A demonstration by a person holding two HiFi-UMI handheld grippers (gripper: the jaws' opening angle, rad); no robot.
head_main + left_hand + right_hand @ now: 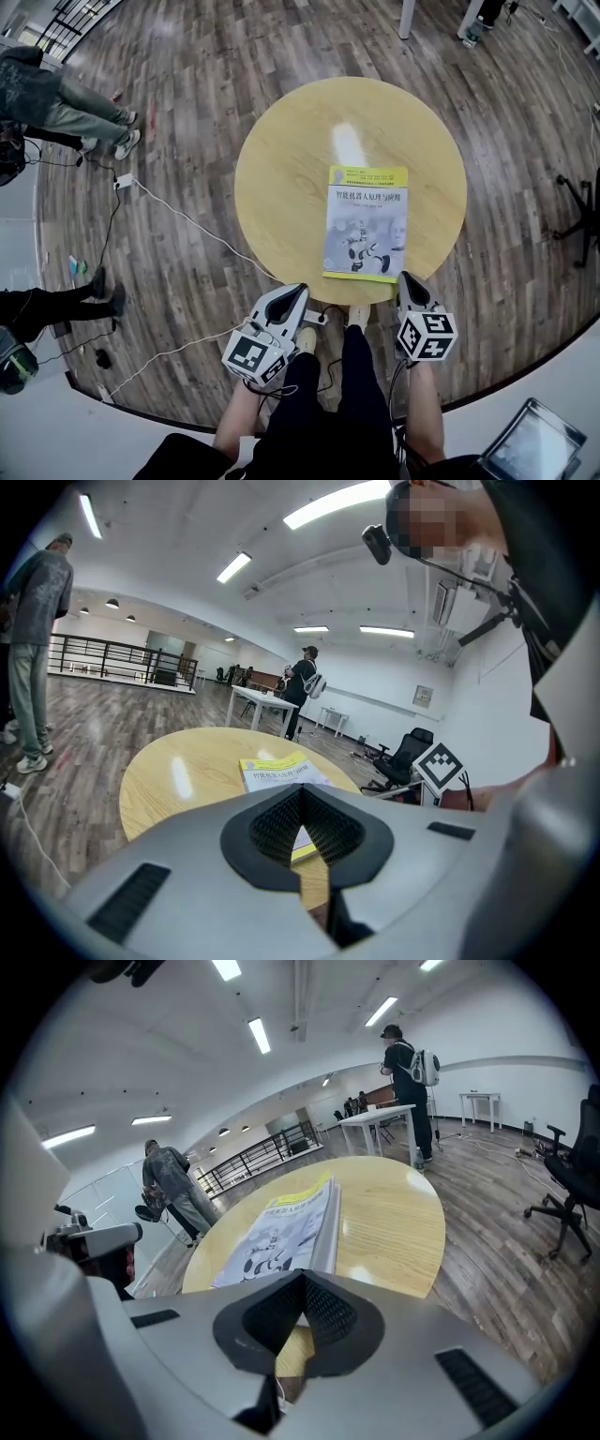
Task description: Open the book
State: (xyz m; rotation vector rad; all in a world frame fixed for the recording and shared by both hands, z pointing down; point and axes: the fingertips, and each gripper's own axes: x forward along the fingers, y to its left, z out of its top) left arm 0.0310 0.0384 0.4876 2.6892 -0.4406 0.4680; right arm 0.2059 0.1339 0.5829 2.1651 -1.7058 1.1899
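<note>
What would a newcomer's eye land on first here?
The closed book, yellow-banded cover up, flat on the round wooden table near its front edge. Then the two grippers at that edge, both shut: left gripper short of the book, right gripper at its near right corner.

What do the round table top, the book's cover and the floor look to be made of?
Table top: pale wood or wood-look laminate, smooth, semi-gloss; faint grain and a bright lamp glare show.
Book: paperback, likely coated card cover over paper pages; its page edges show in the right gripper view.
Floor: dark wood planks or plank-look vinyl, slight sheen; staggered board seams.
</note>
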